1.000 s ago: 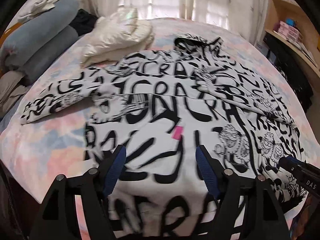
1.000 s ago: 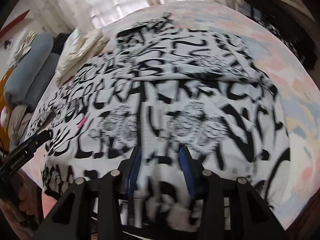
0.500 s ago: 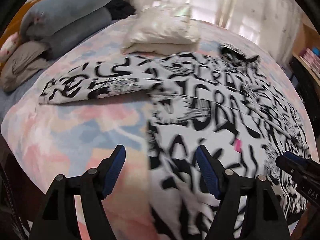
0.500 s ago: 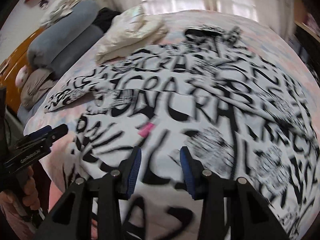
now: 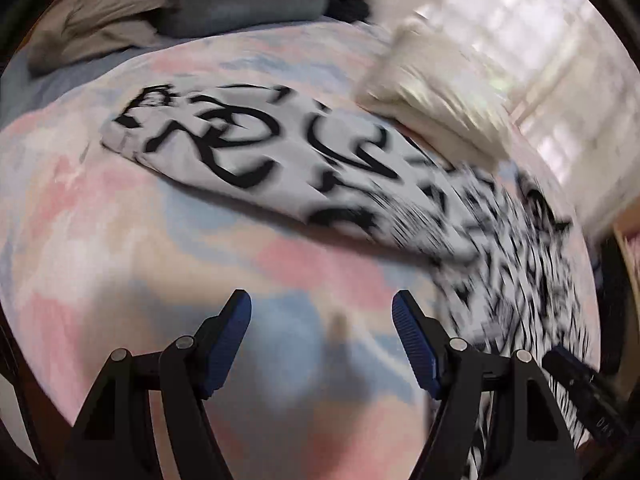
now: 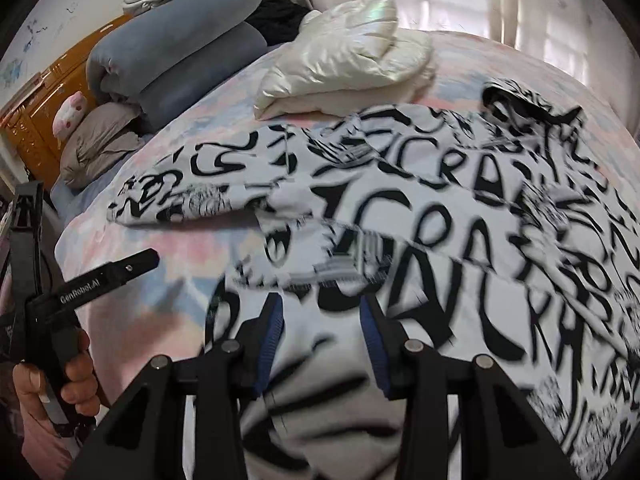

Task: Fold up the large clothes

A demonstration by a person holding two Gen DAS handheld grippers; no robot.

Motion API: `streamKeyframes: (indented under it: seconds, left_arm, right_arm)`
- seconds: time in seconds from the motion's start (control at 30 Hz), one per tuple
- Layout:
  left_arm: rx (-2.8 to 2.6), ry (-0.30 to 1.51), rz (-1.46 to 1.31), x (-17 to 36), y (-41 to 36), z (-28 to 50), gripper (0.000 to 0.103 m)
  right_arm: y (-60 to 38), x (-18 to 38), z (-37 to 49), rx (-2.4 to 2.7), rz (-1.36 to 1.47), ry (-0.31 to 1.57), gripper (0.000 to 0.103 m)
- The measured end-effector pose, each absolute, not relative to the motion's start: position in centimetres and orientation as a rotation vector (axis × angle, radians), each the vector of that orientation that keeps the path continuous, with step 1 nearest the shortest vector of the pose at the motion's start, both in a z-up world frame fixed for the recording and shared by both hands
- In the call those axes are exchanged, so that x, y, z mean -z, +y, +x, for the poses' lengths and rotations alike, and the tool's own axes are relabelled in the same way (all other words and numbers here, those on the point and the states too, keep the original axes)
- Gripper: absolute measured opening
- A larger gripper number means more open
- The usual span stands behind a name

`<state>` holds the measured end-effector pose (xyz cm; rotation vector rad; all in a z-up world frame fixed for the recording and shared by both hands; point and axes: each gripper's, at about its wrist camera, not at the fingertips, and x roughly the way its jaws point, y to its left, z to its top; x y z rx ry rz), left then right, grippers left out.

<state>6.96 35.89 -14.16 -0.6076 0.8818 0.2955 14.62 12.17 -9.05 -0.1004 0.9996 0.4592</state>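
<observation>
**Left gripper swinging off the garment toward its sleeve**

Swinging leftward since the earlier frames, the left gripper (image 5: 322, 316) is no longer hovering over the printed body of the garment; it is now hanging over bare pink-and-blue bedspread (image 5: 132, 248), its blue-padded fingers (image 5: 232, 332) spread wide and holding nothing. Motion blur is smearing most of this view.

The large white hoodie with black lettering (image 6: 460, 232) is lying spread flat on the bed. Its left sleeve (image 5: 224, 156) is stretching out sideways across the bedspread, ahead of the left gripper and well apart from it.

The right gripper (image 6: 322, 320) is hovering low over the lower body of the hoodie, jaws parted with white fabric showing between the blue pads; whether they are touching the cloth cannot be told because of blur. In the right wrist view, the person's left hand (image 6: 52, 392) is gripping the handle of the left tool at the bed's near edge.

A shiny cream padded jacket (image 6: 344, 64) is sitting folded beyond the hoodie, touching its upper edge. Rolled blue-grey bedding (image 6: 172, 52) is lying by an orange headboard (image 6: 36, 120).
</observation>
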Motion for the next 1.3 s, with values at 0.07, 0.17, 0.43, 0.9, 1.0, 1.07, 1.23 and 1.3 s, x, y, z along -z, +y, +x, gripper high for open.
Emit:
streamKeyframes:
  seconds: [0.07, 0.17, 0.43, 0.9, 1.0, 1.07, 1.23, 1.3]
  left_arm:
    - [-0.329, 0.854, -0.648, 14.8, 38.1, 7.4, 0.071]
    - [-0.372, 0.829, -0.722, 16.2, 41.5, 8.2, 0.071]
    - [-0.388, 0.742, -0.883, 18.8, 46.5, 10.1, 0.071]
    - [-0.566, 0.655, -0.678, 13.4, 46.2, 13.2, 0.006]
    - [-0.522, 0.579, -0.576, 8.1, 43.1, 13.3, 0.006]
    - [-0.475, 0.54, -0.524, 4.8, 41.2, 13.2, 0.006]
    - [-0.299, 0.497, -0.43, -2.3, 33.5, 15.0, 0.006]
    - [-0.207, 0.498, -0.407, -4.3, 29.6, 15.7, 0.006]
  right_arm:
    - [13.5, 9.3, 15.9, -0.467, -0.097, 0.988, 0.04]
    - [15.4, 9.8, 17.9, -0.475, -0.095, 0.973, 0.04]
    - [20.9, 11.7, 21.7, -0.53, -0.121, 0.947, 0.04]
    - [22.4, 15.0, 22.7, -0.567, -0.138, 1.019, 0.042]
    - [19.6, 13.4, 22.4, -0.591, -0.015, 1.034, 0.042]
    - [17.4, 12.4, 21.8, -0.589, 0.043, 1.027, 0.042]
    - [9.0, 10.0, 19.7, -0.512, 0.135, 0.995, 0.042]
    - [4.4, 9.1, 18.8, -0.444, 0.17, 0.973, 0.042]
